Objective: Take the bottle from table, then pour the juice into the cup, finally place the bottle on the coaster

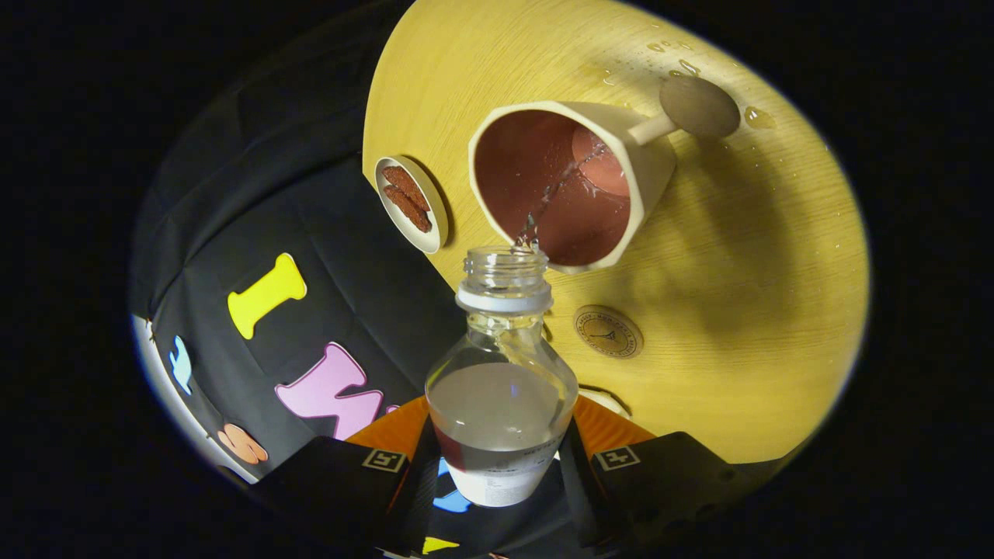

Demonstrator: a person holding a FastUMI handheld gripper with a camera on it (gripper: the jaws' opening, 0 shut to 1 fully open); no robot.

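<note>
My gripper (pixel 501 454) is shut on a clear plastic bottle (pixel 501 388), its fingers pressing on both sides of the bottle's lower body. The bottle is uncapped and tilted toward the cup, with clear liquid inside. A thin stream runs from its mouth (pixel 505 260) into the cream cup (pixel 567 182), which has a reddish-brown inside and a long handle ending in a round knob. The cup stands on the round wooden table (pixel 738 310), just beyond the bottle's mouth. A small round brown coaster (pixel 608 331) lies on the table, right of the bottle's neck.
A small white dish (pixel 411 203) holding two brown pieces sits near the table's edge, left of the cup. Drops of liquid (pixel 757 116) lie on the table beyond the cup's handle. The table's edge runs behind the bottle.
</note>
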